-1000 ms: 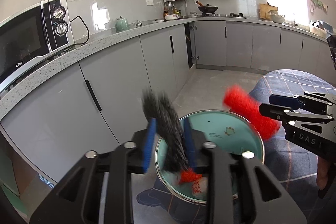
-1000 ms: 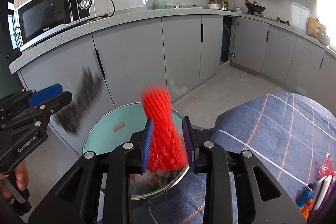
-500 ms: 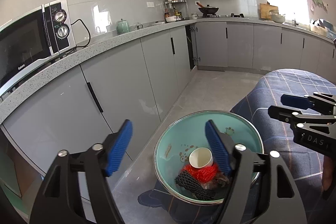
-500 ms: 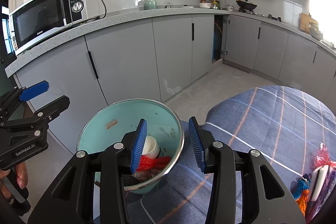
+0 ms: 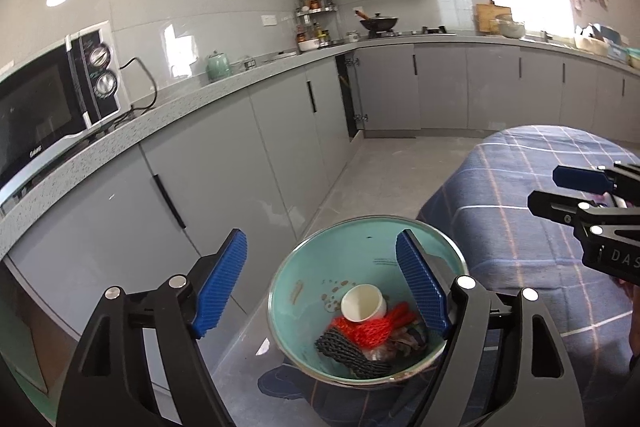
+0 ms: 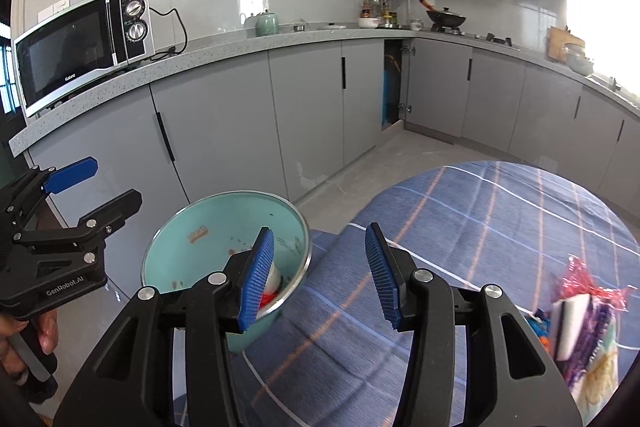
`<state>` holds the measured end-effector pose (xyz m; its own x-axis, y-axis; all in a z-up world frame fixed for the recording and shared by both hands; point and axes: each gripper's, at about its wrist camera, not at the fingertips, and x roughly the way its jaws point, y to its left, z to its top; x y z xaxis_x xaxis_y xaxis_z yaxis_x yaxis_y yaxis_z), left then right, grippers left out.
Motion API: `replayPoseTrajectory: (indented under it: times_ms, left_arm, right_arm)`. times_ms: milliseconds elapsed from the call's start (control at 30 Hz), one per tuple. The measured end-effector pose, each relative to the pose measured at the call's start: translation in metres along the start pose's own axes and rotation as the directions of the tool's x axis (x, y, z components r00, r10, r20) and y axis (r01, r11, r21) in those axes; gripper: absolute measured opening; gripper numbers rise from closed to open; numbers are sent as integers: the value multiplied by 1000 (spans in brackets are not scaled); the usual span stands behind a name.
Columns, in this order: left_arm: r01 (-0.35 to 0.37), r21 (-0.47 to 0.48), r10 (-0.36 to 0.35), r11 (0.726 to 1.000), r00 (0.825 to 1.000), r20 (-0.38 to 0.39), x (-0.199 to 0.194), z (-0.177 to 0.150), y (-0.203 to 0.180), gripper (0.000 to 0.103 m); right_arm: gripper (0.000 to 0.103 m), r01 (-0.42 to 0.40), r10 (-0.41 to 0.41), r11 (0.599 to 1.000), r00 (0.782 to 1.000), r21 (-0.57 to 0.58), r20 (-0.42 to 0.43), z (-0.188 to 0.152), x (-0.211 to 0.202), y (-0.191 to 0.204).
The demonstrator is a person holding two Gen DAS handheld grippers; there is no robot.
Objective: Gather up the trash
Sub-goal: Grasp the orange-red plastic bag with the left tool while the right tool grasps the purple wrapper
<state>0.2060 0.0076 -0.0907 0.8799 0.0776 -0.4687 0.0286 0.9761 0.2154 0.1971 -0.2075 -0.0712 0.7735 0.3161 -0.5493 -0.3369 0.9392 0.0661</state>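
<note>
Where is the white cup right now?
In the left wrist view the white cup lies on its side inside the teal bin, beside the red netting and black netting.

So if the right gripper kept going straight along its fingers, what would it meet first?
Most likely the blue plaid cloth on the table: the right gripper, jaws open with nothing between them, points down at it, just right of the teal bin. Depth is uncertain.

Both my rigs are matte black plastic frames with triangular cutouts and shiny silver screw heads. My left hand-held gripper (image 5: 320, 285) has ribbed blue pads, with white "GenRobot.AI" lettering on its side; my right hand-held gripper (image 6: 318, 273) has the same pads, and "DAS" printed at 3 o'clock.
</note>
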Motion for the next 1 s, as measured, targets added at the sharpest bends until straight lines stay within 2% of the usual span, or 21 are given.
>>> replayPoseTrajectory:
  times_ms: [333,533,667,800,1000]
  left_arm:
    - [49,49,-49,998,999,4,-10,3,-36,77]
    - [132,109,-133,985,991,-1,-19,1,-86,77]
    - [216,147,-218,965,976,1,-29,1,-129,77]
    - [288,179,-292,941,956,-5,-35,1,-170,77]
    - [375,230,-381,898,924,-19,-44,4,-225,77]
  right_arm:
    - [48,57,-58,997,998,46,14,-12,-28,-29]
    - [49,152,-154,986,987,64,39,-33,-77,-65]
    - [52,240,-247,961,969,137,30,-58,-110,-105]
    - [53,344,-349,914,937,215,-19,-90,-136,-152]
    - [55,429,-428,858,901,284,-71,-120,-159,-197]
